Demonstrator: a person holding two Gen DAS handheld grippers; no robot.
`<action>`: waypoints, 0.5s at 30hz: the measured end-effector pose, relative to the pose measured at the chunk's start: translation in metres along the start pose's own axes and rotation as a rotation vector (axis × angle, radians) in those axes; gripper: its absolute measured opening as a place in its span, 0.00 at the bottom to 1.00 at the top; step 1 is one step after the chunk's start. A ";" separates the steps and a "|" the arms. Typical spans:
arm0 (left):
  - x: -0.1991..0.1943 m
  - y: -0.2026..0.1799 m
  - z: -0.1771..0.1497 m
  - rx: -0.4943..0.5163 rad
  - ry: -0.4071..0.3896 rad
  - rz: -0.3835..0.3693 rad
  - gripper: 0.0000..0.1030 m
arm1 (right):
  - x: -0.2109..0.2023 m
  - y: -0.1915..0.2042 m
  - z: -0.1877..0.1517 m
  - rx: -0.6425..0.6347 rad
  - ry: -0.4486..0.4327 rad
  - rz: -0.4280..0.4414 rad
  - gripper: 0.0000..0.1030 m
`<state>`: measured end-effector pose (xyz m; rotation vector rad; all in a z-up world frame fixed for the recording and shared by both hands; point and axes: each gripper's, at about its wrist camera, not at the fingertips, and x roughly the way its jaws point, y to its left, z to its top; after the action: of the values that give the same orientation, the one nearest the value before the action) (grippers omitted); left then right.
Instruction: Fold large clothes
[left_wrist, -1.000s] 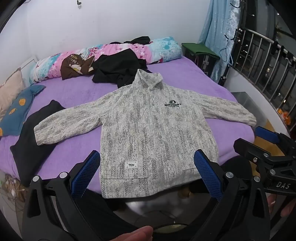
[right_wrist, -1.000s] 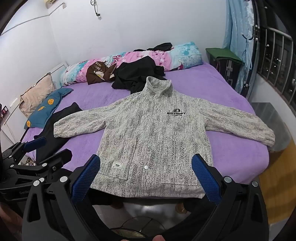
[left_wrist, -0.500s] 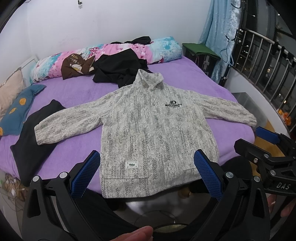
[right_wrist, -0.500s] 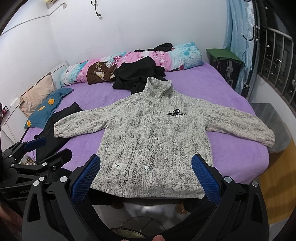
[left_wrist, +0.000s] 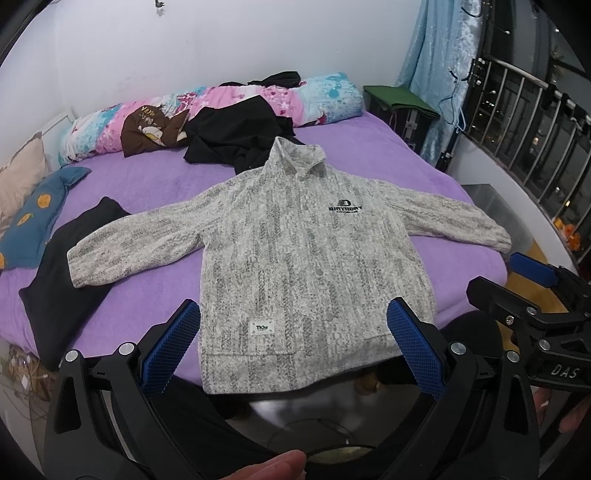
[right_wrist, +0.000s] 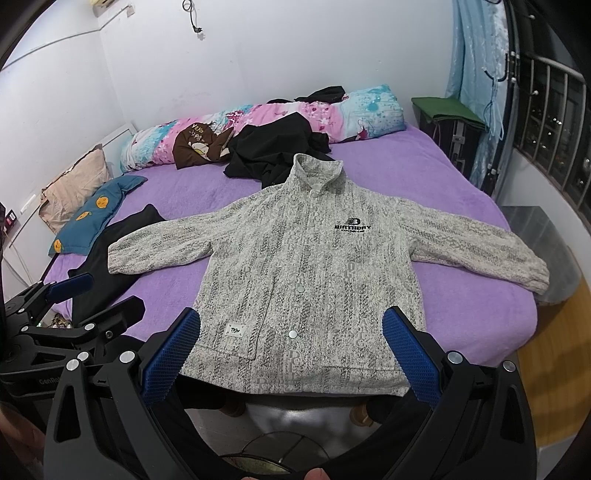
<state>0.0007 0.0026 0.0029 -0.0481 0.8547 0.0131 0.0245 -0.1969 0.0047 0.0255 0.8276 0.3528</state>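
The left hand-held gripper (left_wrist: 291, 345) hangs with its blue-padded fingers (left_wrist: 171, 347) spread wide apart and nothing between them. Straight ahead of it, the grey patterned jacket (left_wrist: 295, 266) lies face up and spread flat on the purple bed (left_wrist: 155, 295), its hem at the near edge just beyond the fingertips, its collar pointing away. Both sleeves are stretched out to either side. A black logo sits on the chest, ahead and to the right, and a small white label sits near the hem, just ahead of the left finger.

The right hand-held gripper (right_wrist: 291, 349) is likewise held wide open and empty, aimed at the same hem from a spot to the right of the other tool. In the left wrist view it shows at the far right edge (left_wrist: 532, 295); in the right wrist view the left one shows at the far left (right_wrist: 66, 306).

Ahead and to the left, a black garment (left_wrist: 62, 280) lies under the end of the jacket's sleeve. Beyond the collar sits a heap of black clothes (left_wrist: 236, 136), and behind that a long pink and blue bolster (left_wrist: 321, 96) runs along the white wall. A blue cushion (left_wrist: 33, 218) rests far to the left. A blue curtain (left_wrist: 432, 66) and a metal railing (left_wrist: 535, 122) stand off to the right.
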 end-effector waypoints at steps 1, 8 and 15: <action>0.000 0.001 0.000 -0.003 0.000 0.000 0.94 | 0.000 0.000 0.000 0.000 0.000 0.002 0.94; 0.001 0.001 0.001 -0.007 -0.002 0.001 0.94 | 0.002 0.000 0.003 -0.003 0.000 0.003 0.94; 0.001 0.002 -0.001 -0.012 -0.006 0.002 0.94 | -0.002 0.002 -0.001 -0.011 -0.003 0.006 0.94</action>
<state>0.0004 0.0049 0.0014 -0.0586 0.8490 0.0204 0.0216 -0.1961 0.0055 0.0182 0.8229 0.3628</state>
